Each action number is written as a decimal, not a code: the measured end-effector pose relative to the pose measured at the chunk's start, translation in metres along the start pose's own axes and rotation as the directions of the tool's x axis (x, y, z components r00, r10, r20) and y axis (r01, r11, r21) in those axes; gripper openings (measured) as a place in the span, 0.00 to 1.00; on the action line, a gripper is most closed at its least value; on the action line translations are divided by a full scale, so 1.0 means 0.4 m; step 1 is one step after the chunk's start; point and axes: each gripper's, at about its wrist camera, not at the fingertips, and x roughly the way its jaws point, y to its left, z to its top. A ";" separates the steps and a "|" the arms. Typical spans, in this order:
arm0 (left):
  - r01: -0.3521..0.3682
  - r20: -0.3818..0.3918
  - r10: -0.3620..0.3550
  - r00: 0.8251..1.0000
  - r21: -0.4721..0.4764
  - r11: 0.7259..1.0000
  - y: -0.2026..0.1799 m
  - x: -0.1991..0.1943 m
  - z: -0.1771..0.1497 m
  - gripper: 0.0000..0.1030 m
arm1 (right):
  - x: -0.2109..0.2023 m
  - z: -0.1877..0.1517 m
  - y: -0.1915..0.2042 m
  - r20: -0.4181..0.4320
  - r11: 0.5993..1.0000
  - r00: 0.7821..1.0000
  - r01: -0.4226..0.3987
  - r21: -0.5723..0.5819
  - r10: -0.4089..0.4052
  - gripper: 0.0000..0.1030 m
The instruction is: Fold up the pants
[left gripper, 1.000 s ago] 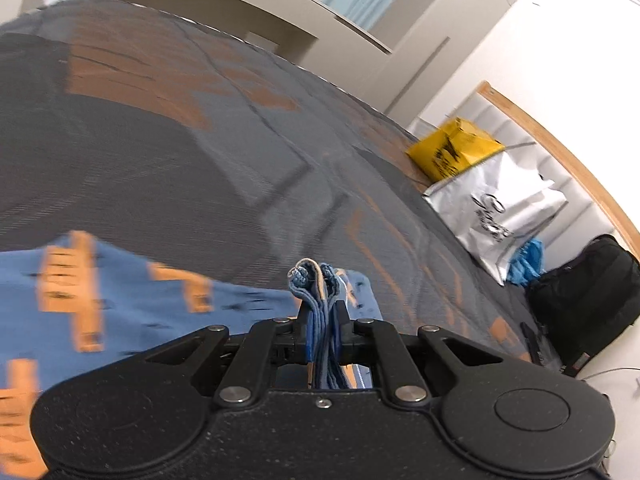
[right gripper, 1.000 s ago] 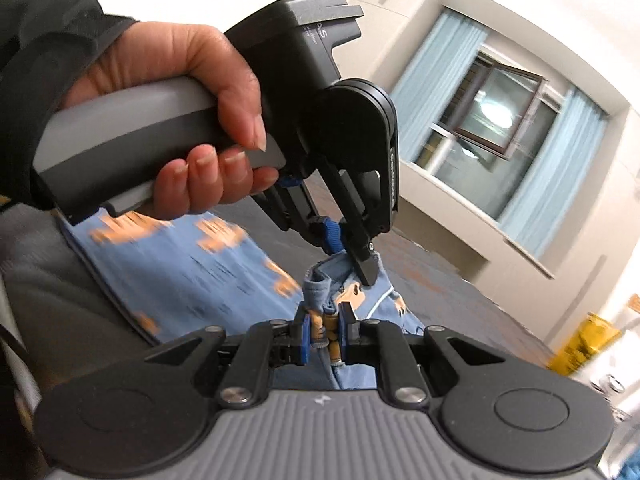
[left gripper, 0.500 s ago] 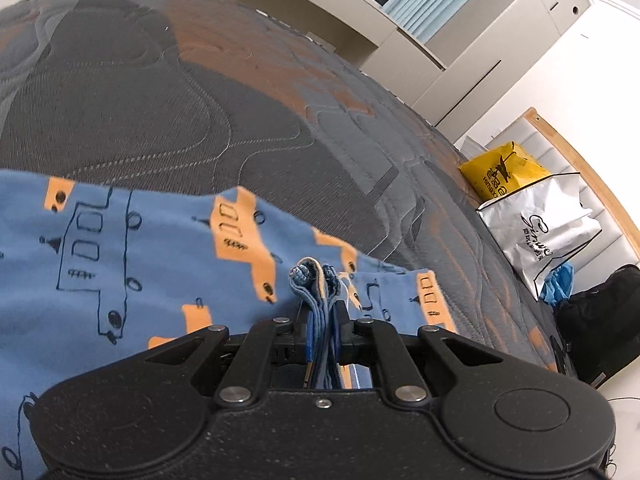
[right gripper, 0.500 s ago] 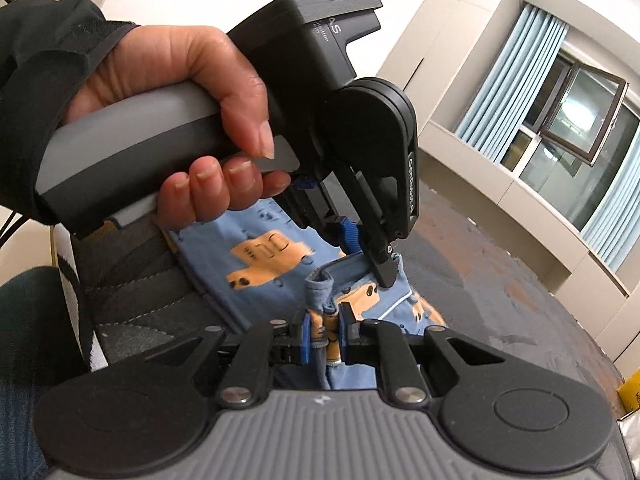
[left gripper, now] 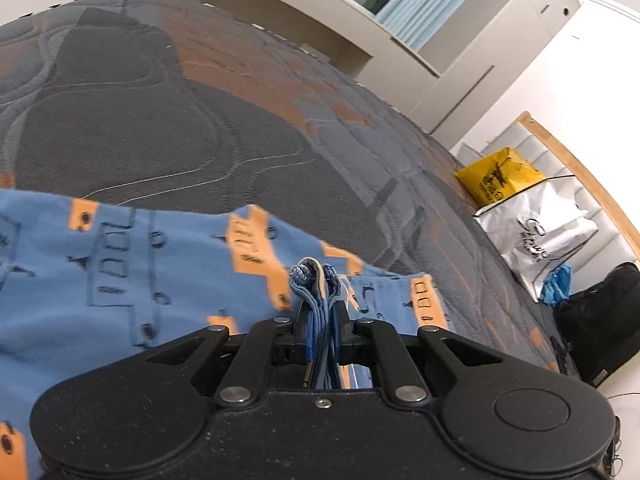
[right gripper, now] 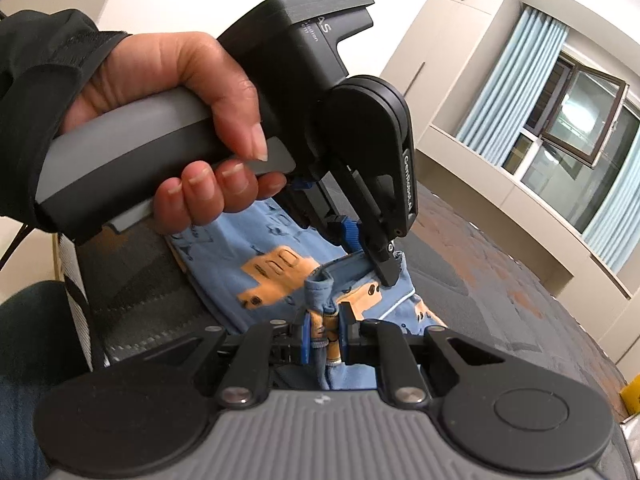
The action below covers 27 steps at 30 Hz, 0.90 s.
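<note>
**Two Grippers Clamping One Pair of Pants**

The left gripper [left gripper: 323, 312] is pinching a bunched stack of blue fabric edges between nearly closed jaws. The right gripper [right gripper: 323, 330] is clamping a second bunched fold the same way. One hand [right gripper: 176, 120], in a dark sleeve [right gripper: 44, 80], is gripping the left tool's handle.

The single pair of pants [left gripper: 120, 272], blue with orange vehicle prints, is lying spread on the grey-and-orange quilted bed [left gripper: 168, 128], near its close edge. Each gripper body is hiding the fabric beneath it, and the pants are running out of frame at left, so their full outline is hard to make out.

Two bags are standing beside the bed: one yellow bag [left gripper: 496, 178] and one white bag [left gripper: 540, 236]. One black backpack [left gripper: 600, 312] is sitting just past them. Curtains [right gripper: 508, 76] are hanging at the window [right gripper: 580, 120].
</note>
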 end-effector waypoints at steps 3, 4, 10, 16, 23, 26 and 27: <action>-0.012 -0.014 0.012 1.000 -0.006 1.000 0.027 0.014 -0.010 0.10 | 0.021 0.001 0.014 -0.015 1.000 1.000 -0.026 -0.005 0.026 0.16; -0.013 -0.017 0.012 1.000 -0.017 1.000 0.036 0.017 -0.015 0.15 | 0.030 -0.001 0.017 -0.026 0.999 0.999 -0.034 -0.007 0.034 0.19; -0.034 0.058 0.036 0.998 -0.032 0.999 0.046 -0.023 -0.021 0.62 | 0.016 -0.015 0.006 -0.004 0.999 0.999 -0.036 0.003 0.036 0.68; -0.109 0.177 0.096 0.980 0.070 0.992 0.002 -0.102 -0.027 0.79 | -0.070 -0.046 -0.072 0.075 0.992 0.997 -0.025 0.127 0.015 0.90; -0.028 0.078 0.021 0.997 0.095 0.995 -0.021 -0.084 -0.059 0.63 | -0.056 -0.054 -0.084 0.053 0.981 0.999 -0.015 0.194 0.005 0.72; -0.014 0.036 0.011 0.999 0.080 0.997 -0.015 -0.063 -0.059 0.57 | -0.035 -0.046 -0.070 0.053 0.981 0.998 -0.049 0.189 0.039 0.60; -0.011 0.028 0.009 1.000 0.080 0.997 -0.012 -0.055 -0.059 0.53 | -0.029 -0.042 -0.062 0.052 0.981 0.998 -0.055 0.186 0.046 0.53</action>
